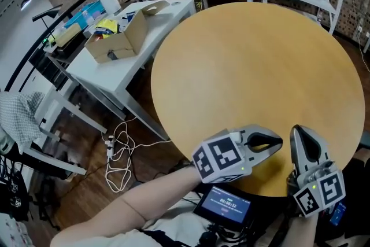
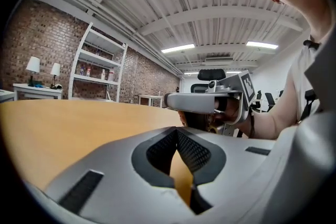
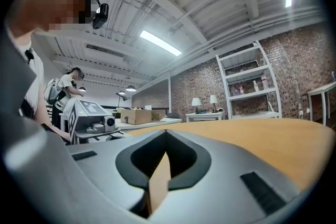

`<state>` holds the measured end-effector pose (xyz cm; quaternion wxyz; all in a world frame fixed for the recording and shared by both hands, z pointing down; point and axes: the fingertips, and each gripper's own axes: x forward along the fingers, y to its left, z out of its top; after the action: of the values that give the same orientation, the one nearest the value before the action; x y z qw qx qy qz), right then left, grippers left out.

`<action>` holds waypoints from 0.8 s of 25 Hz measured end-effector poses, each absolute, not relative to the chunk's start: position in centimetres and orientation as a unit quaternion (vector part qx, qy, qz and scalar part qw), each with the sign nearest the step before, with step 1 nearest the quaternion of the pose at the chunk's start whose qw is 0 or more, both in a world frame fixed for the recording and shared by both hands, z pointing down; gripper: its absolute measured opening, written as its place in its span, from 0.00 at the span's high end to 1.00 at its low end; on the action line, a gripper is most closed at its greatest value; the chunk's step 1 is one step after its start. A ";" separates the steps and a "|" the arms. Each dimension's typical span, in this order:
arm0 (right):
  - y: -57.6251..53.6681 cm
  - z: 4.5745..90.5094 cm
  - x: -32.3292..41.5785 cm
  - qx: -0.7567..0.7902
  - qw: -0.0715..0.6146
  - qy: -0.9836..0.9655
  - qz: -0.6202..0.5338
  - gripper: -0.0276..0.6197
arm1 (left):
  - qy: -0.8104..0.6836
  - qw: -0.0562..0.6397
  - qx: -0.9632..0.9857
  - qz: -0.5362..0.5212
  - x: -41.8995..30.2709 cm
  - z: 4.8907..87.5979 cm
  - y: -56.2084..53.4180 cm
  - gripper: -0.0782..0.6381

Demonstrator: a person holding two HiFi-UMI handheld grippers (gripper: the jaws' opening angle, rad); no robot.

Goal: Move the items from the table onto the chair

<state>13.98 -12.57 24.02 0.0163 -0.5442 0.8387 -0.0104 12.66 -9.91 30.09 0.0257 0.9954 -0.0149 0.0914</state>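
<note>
head view | left tool (image 1: 278, 142) closed, holding nothing | right tool (image 1: 299, 131) closed, holding nothing | counter (image 1: 248, 66) under both tools

The left gripper (image 1: 275, 143), carried on a bare forearm (image 1: 144, 202), lies nearly level and points toward the person's right. Its jaws are together with nothing between them. The right gripper (image 1: 300, 133) points forward, jaws likewise closed and empty, just beside the left one's tips.

The round table (image 1: 243, 66) has its near rim hidden behind the left tongs (image 1: 277, 144) and right tongs (image 1: 299, 133).
</note>
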 end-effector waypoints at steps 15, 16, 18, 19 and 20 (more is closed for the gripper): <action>-16.3 27.1 7.4 -0.502 -0.016 0.864 -0.036 0.95 | -0.111 0.023 0.990 0.078 4.5 30.4 -15.6 0.88; -16.4 27.3 7.2 -0.502 -0.019 0.864 -0.037 0.95 | -0.114 0.025 0.990 0.078 4.3 30.4 -15.7 0.89; -16.4 27.7 7.0 -0.501 -0.022 0.864 -0.040 0.95 | -0.115 0.027 0.990 0.078 4.0 30.5 -15.8 0.89; -16.4 27.8 6.9 -0.500 -0.022 0.865 -0.042 0.95 | -0.115 0.027 0.990 0.078 3.9 30.5 -15.7 0.89; -16.4 27.8 6.8 -0.500 -0.022 0.865 -0.043 0.95 | -0.114 0.027 0.990 0.078 3.9 30.6 -15.7 0.89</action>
<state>6.79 -16.43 27.84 -0.0225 -0.5001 0.8646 -0.0430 3.93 -15.70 30.55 0.0269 0.9900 -0.1143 0.0785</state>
